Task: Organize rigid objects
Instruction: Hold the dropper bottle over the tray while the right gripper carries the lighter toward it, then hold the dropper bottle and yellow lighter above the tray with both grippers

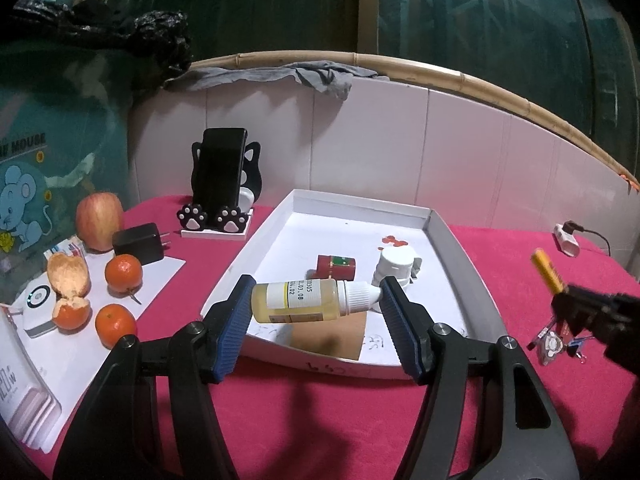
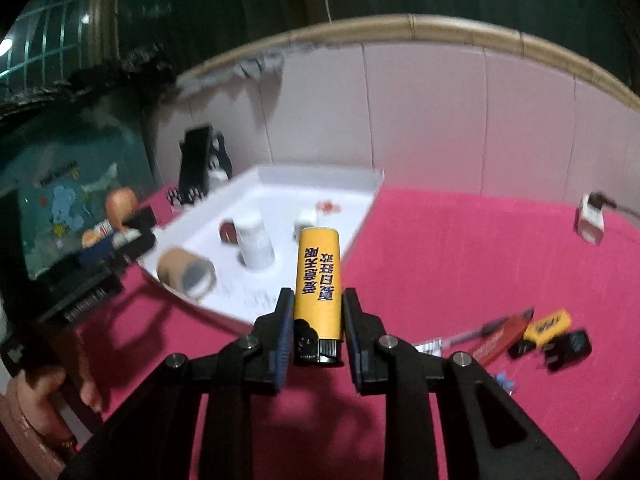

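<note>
Two light, stiff, slick plastic items: left gripper [image 1: 316,300] clamps a dropper bottle [image 1: 308,301] end-to-end above the white tray's [image 1: 460,248] near edge; right gripper [image 2: 316,332] pinches a yellow lighter [image 2: 319,284] low, right of it.

White tiled wall [image 1: 460,152] capped by bamboo rail [image 1: 440,70]; dark windows [image 1: 500,20] behind.

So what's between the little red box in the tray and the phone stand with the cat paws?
In the left wrist view, only bare white tray floor, the tray's rim, then pink cloth lie between the red box and the phone stand.
</note>
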